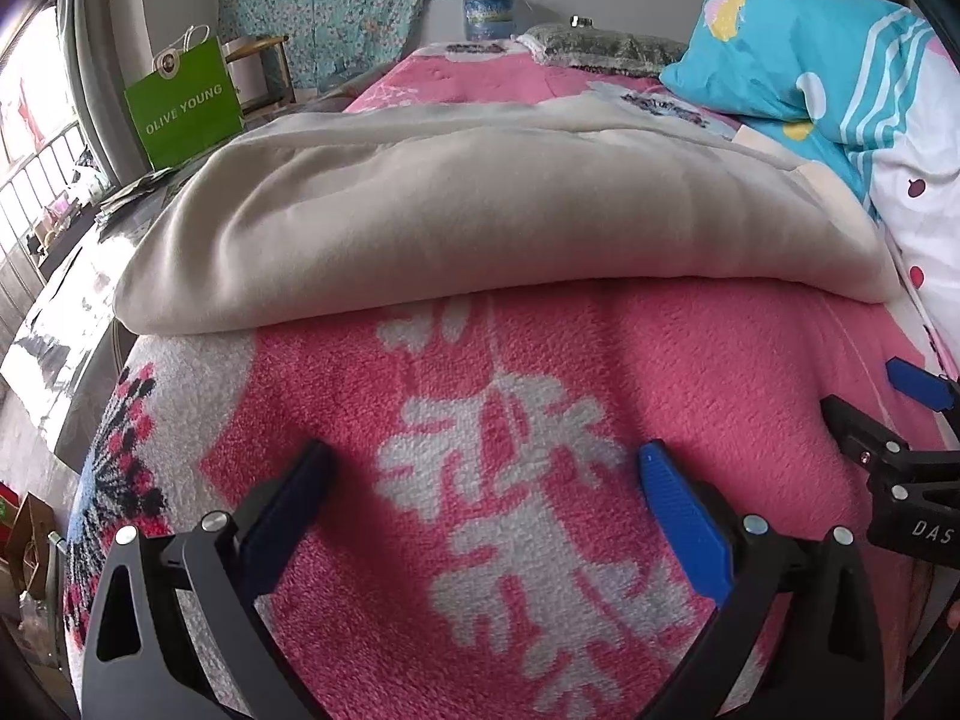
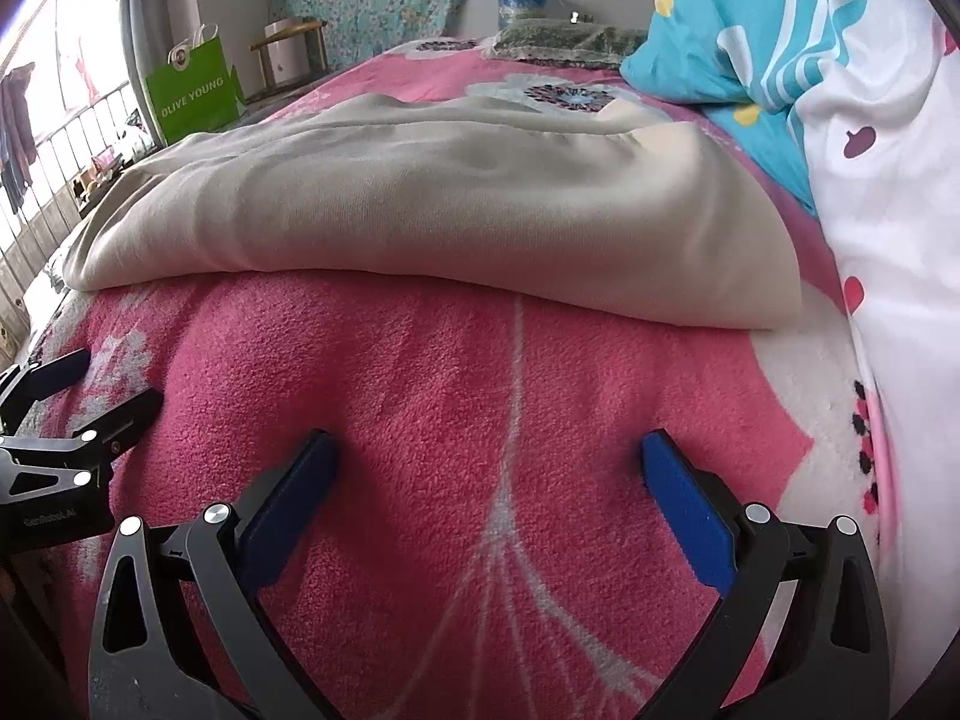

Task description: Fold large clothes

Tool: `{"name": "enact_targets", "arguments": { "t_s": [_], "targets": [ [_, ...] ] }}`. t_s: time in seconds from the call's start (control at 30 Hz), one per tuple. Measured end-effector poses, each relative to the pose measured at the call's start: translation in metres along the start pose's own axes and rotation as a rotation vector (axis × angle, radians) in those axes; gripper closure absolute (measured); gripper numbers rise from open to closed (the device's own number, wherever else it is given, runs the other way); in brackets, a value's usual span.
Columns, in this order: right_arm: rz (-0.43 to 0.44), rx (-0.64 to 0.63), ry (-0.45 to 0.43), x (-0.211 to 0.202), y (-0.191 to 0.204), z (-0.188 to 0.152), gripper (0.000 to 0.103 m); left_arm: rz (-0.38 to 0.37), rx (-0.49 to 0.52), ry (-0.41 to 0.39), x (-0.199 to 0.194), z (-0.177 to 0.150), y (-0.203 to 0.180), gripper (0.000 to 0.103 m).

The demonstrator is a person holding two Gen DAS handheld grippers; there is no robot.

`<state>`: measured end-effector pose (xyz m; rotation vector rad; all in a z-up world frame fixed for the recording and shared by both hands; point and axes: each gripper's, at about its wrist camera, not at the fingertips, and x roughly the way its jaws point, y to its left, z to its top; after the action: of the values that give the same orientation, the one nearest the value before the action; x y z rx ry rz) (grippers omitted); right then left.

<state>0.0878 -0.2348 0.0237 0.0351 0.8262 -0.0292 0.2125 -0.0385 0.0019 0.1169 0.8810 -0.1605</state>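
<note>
Both my left tool [image 1: 486, 468] and right tool [image 2: 489, 459] hang spread, empty, over the bed [image 1: 540, 372]; I'd pinch the cream garment [image 1: 480, 210] ahead by its near corners, evenly.

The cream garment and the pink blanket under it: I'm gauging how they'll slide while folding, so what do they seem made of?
The cream garment looks like a soft, matte knit, perhaps sweatshirt fleece: smooth face, thick rounded fold edge. The pink blanket looks like plush synthetic fleece: nubby, fuzzy pile with a printed white pattern. Exact fibres cannot be told.
</note>
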Motion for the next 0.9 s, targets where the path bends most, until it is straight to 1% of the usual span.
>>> {"name": "enact_targets", "arguments": {
  "t_s": [0.17, 0.3, 0.37, 0.47, 0.9],
  "targets": [
    [-0.003, 0.001, 0.007, 0.0, 0.0, 0.001, 0.006, -0.001, -0.001, -0.001, 0.0, 0.0, 0.0, 0.004],
    [0.022, 0.021, 0.028, 0.003, -0.004, 0.004, 0.006, -0.002, -0.002, 0.0, 0.0, 0.0, 0.0, 0.004],
    [0.027, 0.025, 0.025, 0.003, -0.005, 0.004, 0.006, -0.003, -0.003, -0.001, 0.0, 0.0, 0.0, 0.004],
    [0.013, 0.015, 0.024, 0.004, -0.002, 0.005, 0.006, -0.003, -0.003, -0.001, 0.0, 0.0, 0.0, 0.004],
    [0.029, 0.03, 0.031, 0.01, -0.006, 0.008, 0.006, -0.003, -0.001, 0.005, 0.001, 0.0, 0.0, 0.004]
  ]
}}
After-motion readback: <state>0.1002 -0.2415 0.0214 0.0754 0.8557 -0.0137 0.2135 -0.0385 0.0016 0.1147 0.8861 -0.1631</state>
